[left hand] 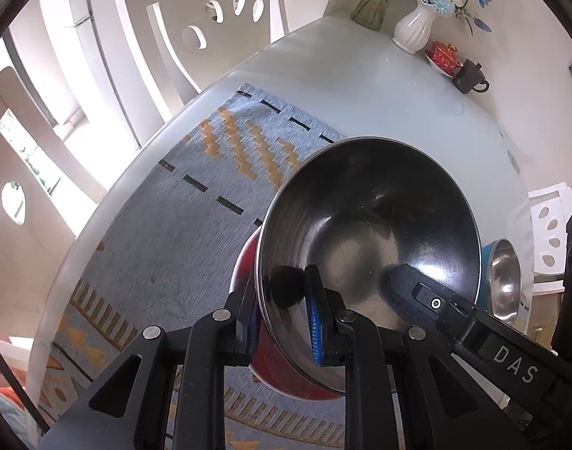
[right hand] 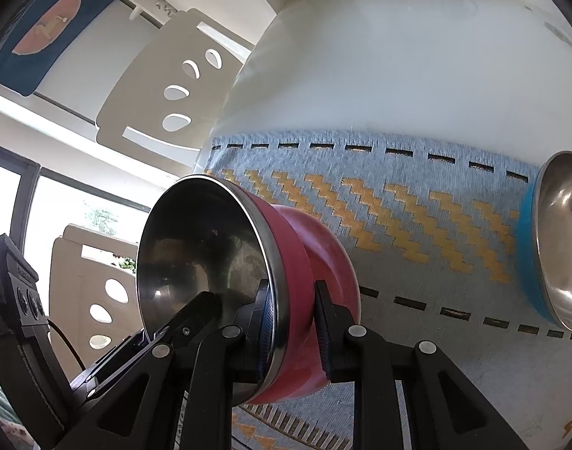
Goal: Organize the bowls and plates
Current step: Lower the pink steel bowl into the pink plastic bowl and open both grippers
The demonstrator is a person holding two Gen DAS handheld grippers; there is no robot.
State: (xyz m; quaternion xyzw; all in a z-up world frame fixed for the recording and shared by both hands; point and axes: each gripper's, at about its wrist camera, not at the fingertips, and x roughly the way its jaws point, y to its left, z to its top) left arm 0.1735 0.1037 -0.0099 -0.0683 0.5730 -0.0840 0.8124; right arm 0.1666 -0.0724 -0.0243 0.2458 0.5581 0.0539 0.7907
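Note:
A red bowl with a steel inside is gripped from two sides over the woven mat. My left gripper is shut on its near-left rim, one finger inside and one outside. My right gripper is shut on the opposite rim of the red bowl in the same way. The right gripper's inner finger shows in the left wrist view; the left gripper's finger shows in the right wrist view. A blue bowl, also steel inside, sits on the mat to the right. Whether the red bowl touches the mat is hidden.
A grey-blue mat with orange zigzags covers the near part of the white table. At the table's far end stand a white vase, a glass vase, a red cup on a saucer and a dark teapot. White chairs surround the table.

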